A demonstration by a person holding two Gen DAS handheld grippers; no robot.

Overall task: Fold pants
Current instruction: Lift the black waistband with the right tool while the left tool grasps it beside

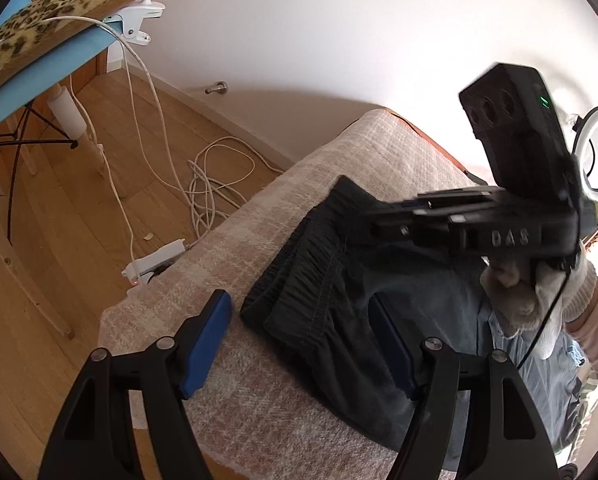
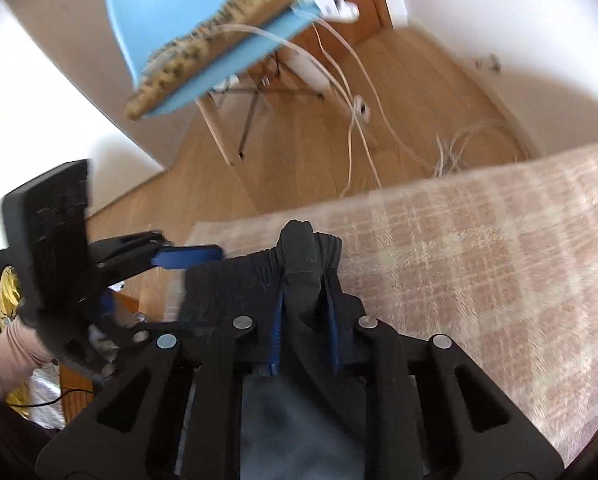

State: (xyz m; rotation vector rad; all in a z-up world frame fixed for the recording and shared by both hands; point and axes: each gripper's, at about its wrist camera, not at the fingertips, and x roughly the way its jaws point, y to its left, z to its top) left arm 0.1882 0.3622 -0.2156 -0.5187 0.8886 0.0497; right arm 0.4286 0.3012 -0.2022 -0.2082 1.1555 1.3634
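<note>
— Left gripper (image 1: 299, 344)?

— Spread wide, 2 blue pads (image 1: 207, 340) well apart, nothing between them. Hovers over the near end of the pants (image 1: 319, 280), 1 pad above bare blanket, the other above dark cloth.

— And the right gripper (image 2: 305, 320)?

— Clamped narrow on a bunched fold of the pants (image 2: 299, 264), at the gathered waistband. Dark fabric pinched between the 2 blue pads (image 2: 277, 320) and poking up past the fingertips. Seen from the left wrist, right gripper (image 1: 363, 224) blurred, reaching in from the right just above the waistband, held in a white-gloved hand (image 1: 515, 292).

— Where are the pants lying?

— On a beige plaid blanket (image 1: 259, 400), near its edge. Black, with elastic waistband ruffled, doubled over itself; the rest trails toward the lower right over pale blue cloth (image 1: 459, 292).

— Further out?

— Wooden floor (image 1: 59, 280) beside the blanket, with a tangle of white cables (image 1: 215, 184) and a white power strip (image 1: 155, 264) close to the blanket's edge. Beyond, a blue chair (image 1: 31, 84) on pale wooden legs, topped by a leopard-print cushion (image 1: 59, 12), with a white clip (image 1: 139, 20) fastened on the seat edge. White wall behind. At far right, a ring light (image 1: 597, 148). From the right wrist, left gripper (image 2: 187, 258) at the left with 1 blue pad visible, held just beside the pants.
</note>
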